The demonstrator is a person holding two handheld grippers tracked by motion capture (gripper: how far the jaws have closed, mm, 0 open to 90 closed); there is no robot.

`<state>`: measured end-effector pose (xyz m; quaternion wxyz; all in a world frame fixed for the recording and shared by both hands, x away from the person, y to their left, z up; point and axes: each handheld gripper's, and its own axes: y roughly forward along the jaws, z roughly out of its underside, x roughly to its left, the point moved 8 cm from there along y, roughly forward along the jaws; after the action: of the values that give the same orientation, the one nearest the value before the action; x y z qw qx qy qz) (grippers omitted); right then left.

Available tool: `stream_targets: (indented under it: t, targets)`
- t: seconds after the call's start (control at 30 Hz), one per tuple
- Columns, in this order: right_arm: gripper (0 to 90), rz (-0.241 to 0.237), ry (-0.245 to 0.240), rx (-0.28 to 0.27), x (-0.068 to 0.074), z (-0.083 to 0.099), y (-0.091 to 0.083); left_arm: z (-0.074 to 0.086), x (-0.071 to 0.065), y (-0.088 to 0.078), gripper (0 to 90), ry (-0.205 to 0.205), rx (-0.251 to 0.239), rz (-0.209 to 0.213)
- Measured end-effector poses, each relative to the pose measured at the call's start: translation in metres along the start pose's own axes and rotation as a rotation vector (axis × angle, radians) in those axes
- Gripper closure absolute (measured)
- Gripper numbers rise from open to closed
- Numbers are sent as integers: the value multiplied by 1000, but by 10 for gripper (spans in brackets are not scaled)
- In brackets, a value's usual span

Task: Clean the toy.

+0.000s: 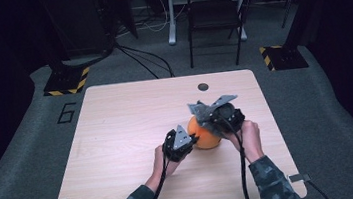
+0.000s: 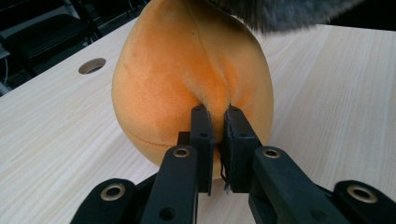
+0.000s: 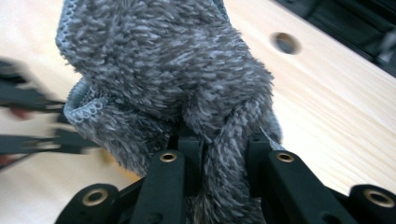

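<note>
Over the wooden table [image 1: 118, 136], left gripper [image 2: 215, 135] fingers pinch the orange plush [image 2: 187, 79]; right gripper [image 3: 224, 149] fingers clamp grey cloth [image 3: 163, 70].

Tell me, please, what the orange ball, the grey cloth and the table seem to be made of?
Orange ball: apparently soft plush, matt and velvety; sewn seams show, and it dimples where the left gripper pinches it.
Grey cloth: looks like fluffy microfibre or terry, with long shaggy pile and a stitched edge; it bunches in the right gripper.
Table: pale wood-grain top, smooth and matt, perhaps laminate.

Recording lab: hazard-taped stand bases [image 1: 66, 82], trailing floor cables [image 1: 144, 58], folding chair [image 1: 214, 9]
</note>
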<state>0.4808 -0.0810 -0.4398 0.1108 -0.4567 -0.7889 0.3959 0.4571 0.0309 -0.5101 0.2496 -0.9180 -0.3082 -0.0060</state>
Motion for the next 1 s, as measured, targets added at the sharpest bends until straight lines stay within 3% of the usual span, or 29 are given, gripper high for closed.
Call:
stream_targets:
  t: [0.07,0.1,0.2,0.27,0.3,0.37,0.4,0.47,0.57,0.6,0.73,0.83,1.0]
  targets:
    - [753,2,-55,22,10,1,9,1,-1,0,839,-4,2,3]
    - [754,9,-59,30,11,2,12,2,-1,0,839,-4,5,4]
    - [754,2,-14,25,-3,5,17,3,0,1,840,0,2,-3]
    - [754,42,13,31,-15,10,17,3,0,1,839,0,4,-1]
    - [754,53,57,34,-22,13,18,3,1,0,840,-3,4,1]
    - [754,104,75,44,-36,20,21,4,2,0,839,-9,10,-4]
    - [753,107,93,41,-42,24,23,5,3,0,839,-11,12,-2]
    - [753,81,141,32,-48,28,24,6,4,-1,839,-14,15,-3]
    - [754,-14,188,15,-42,29,25,6,7,-1,837,-13,21,-4]
    - [755,-42,173,18,-37,29,30,7,7,-1,836,-20,23,-1]
    - [761,-34,149,29,-28,30,40,9,11,-4,812,-31,42,10]
    - [762,-32,151,25,-25,29,41,7,13,-5,716,-45,57,21]
    - [762,-27,144,16,-23,28,43,2,13,-6,463,-53,82,19]
